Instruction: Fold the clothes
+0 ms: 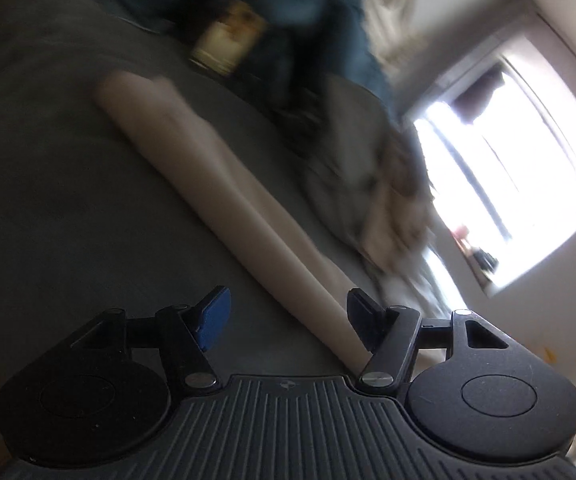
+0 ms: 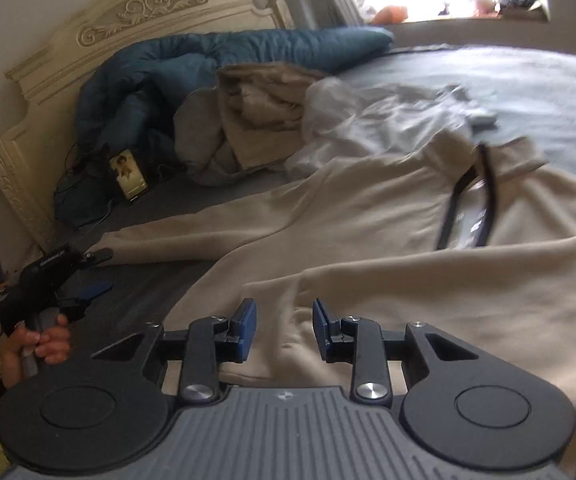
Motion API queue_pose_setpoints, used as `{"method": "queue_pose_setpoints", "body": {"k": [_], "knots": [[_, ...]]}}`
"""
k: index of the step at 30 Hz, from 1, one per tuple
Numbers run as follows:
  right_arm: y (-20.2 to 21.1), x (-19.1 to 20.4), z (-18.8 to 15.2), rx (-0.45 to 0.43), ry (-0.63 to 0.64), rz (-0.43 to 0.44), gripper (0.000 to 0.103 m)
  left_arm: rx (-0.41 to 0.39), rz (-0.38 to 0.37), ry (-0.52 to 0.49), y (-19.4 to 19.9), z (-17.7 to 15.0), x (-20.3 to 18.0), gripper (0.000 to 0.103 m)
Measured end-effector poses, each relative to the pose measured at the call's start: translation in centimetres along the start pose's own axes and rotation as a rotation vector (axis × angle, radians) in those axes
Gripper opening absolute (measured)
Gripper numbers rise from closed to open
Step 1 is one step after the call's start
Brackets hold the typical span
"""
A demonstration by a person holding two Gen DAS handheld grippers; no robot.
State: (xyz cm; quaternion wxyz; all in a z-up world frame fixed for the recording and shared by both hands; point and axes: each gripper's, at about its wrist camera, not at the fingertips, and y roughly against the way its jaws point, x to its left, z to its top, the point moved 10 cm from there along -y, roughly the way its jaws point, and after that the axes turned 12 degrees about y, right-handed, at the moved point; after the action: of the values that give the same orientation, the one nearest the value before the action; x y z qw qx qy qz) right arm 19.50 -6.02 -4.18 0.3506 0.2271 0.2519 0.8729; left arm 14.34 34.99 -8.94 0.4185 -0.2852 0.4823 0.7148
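**Two grippers over a soft sweatshirt**

Both stood apart and empty. The beige sweatshirt [image 2: 367, 240] lay spread just ahead of the right gripper [image 2: 284, 330]; its sleeve [image 1: 224, 192] stretched before the left gripper [image 1: 288, 316]. Limp, light fleece probably suited pinching at cuff or hem.

— Are you reading any words or numbers anywhere?

— No. White marks are showing on the dark label inside the beige garment's collar [image 2: 472, 222], but they are blurring past reading. You are also seeing pale lettering on the left gripper's [image 2: 96, 274] black body, too small to make out.
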Motion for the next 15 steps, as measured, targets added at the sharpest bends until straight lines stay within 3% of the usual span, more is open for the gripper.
{"method": "queue_pose_setpoints", "body": {"k": [3, 7, 11, 12, 15], "knots": [[-1.7, 0.9, -0.6, 0.031, -0.008, 0.019, 0.033, -0.051, 0.063, 0.063, -1.9, 3.4, 1.8, 0.065], [-2.7, 0.8, -1.3, 0.064, -0.006, 0.003, 0.033, -0.093, 0.149, 0.039, -4.5, 6.0, 2.8, 0.058], [-2.6, -0.2, -1.9, 0.075, -0.025, -0.027, 0.033, -0.135, 0.2, 0.018, -5.8, 7.3, 3.4, 0.035], [-2.5, -0.5, -2.1, 0.073, -0.034, -0.033, 0.033, -0.144, 0.197, 0.007, -5.9, 7.2, 3.2, 0.025], [-1.7, -1.7, -2.6, 0.067, -0.062, -0.052, 0.033, -0.181, 0.174, -0.042, -5.8, 7.0, 1.8, 0.009]]}}
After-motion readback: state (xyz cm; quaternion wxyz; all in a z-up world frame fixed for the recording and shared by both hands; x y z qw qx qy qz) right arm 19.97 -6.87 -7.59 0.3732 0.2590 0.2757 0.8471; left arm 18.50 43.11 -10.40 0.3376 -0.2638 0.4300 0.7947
